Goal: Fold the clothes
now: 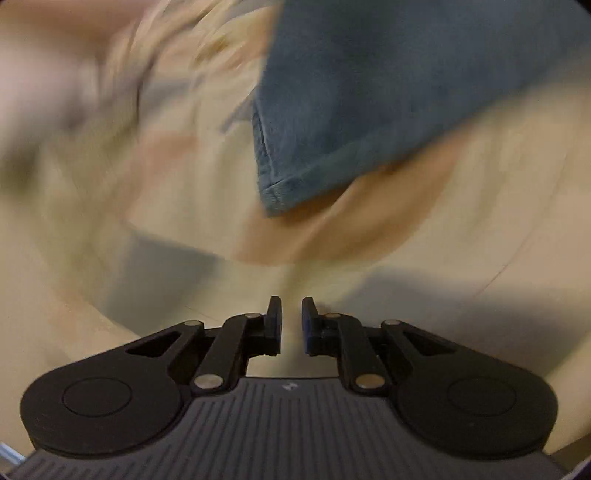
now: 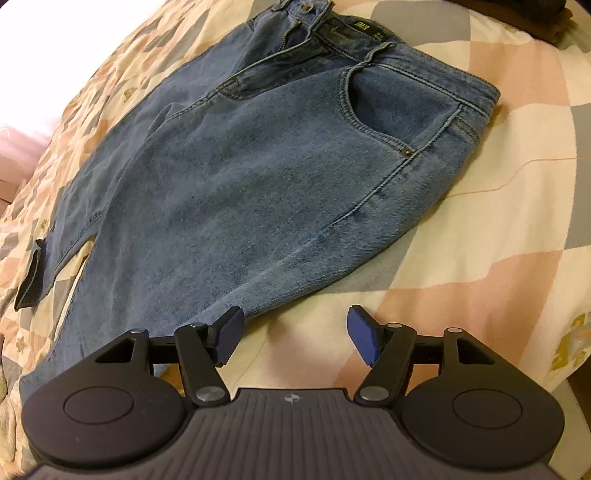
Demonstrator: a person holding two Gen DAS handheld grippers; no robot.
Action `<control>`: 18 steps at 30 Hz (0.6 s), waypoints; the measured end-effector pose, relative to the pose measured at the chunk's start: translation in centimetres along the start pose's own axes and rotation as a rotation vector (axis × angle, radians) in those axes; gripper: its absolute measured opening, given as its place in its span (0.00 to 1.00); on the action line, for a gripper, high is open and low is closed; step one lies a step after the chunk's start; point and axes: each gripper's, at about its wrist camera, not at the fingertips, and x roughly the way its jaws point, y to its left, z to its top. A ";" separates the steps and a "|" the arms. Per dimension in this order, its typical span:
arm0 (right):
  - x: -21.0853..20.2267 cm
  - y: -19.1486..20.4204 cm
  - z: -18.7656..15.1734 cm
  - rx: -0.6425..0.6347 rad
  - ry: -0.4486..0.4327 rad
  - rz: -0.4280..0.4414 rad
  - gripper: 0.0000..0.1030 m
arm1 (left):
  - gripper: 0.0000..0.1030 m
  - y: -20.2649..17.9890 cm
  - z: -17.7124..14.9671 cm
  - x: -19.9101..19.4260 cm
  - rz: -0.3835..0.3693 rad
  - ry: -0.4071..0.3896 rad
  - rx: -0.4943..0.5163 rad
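A pair of blue jeans (image 2: pixel 258 166) lies flat on the patchwork quilt (image 2: pixel 480 258) in the right wrist view, waistband at the top and legs running to the lower left. One leg end (image 2: pixel 29 280) is turned over at the left. My right gripper (image 2: pixel 295 321) stands open above the quilt, just off the jeans' lower edge, with nothing between its pads. The left wrist view is blurred. It shows a hemmed corner of the denim (image 1: pixel 369 92) ahead of my left gripper (image 1: pixel 291 306), whose pads stand a narrow gap apart with nothing between them.
The quilt covers a bed whose edge (image 2: pixel 576 369) drops away at the lower right. A pink pillow (image 2: pixel 18 155) lies at the far left. Something dark (image 2: pixel 535 18) sits at the top right corner.
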 end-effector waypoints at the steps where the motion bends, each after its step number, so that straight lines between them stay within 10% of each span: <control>1: -0.2 -0.3 0.0 0.003 -0.005 -0.006 0.63 | 0.27 1.0 0.8 -0.6 -0.129 -0.004 -0.180; 3: -0.6 -1.2 0.1 0.022 -0.019 -0.019 0.64 | 0.57 2.8 1.8 -0.7 -0.277 -0.028 -0.457; 9: -1.0 -4.1 1.6 0.138 -0.064 0.002 0.65 | 0.51 7.3 3.7 3.2 -0.329 -0.051 -0.899; 18: 0.0 -7.4 4.7 0.207 -0.079 -0.003 0.67 | 0.56 12.5 9.9 2.5 -0.281 -0.208 -0.588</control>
